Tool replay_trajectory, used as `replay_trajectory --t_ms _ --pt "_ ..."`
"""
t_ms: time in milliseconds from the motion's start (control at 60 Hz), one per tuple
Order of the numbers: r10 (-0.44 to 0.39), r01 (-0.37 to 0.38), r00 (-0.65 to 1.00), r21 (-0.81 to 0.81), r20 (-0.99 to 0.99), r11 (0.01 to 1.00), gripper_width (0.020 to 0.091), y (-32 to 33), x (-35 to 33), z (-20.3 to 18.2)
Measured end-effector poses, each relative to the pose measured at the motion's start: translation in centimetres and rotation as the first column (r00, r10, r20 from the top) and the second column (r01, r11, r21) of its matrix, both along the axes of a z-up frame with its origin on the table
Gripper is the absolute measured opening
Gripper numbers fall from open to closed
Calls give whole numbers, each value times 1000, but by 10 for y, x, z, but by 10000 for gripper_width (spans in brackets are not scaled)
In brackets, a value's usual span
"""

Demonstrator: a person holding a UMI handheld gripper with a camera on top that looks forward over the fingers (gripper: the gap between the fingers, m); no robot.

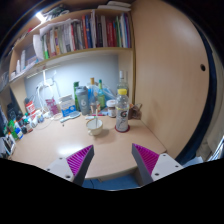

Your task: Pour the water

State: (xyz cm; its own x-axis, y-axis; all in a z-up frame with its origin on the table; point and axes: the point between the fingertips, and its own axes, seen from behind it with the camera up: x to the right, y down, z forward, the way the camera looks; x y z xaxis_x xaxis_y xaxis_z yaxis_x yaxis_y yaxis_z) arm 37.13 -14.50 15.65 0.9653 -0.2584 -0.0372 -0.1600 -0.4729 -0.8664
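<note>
A clear bottle (122, 111) with a white cap and a label stands upright on the wooden surface (70, 148), well beyond the fingers and a little toward the right one. Just beside it, on its left, sits a small pale bowl (95, 126) with something thin standing up out of it; this looks like the likely vessel for the water, though that is a guess. The gripper (113, 164) hangs back from both, its fingers spread wide apart with the purple pads (79, 160) facing each other across open space, and nothing is held between them.

The task seems to be at its very start: the approach, with no grasp made yet. The next move calls for carrying the fingers forward and slightly right, so the bottle's body comes between the pads, then closing on it below the cap.

Behind these, more bottles (88, 97) crowd the back of the surface, and a shelf of books (85, 35) runs above.
</note>
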Motion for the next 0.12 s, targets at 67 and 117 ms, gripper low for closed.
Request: replay_trajectory --t_ms 67,117 --pt "17 -17 1000 1 -10 1000 842 -25 -20 12" --pt "29 -29 999 0 -14 1000 841 -47 -43 24"
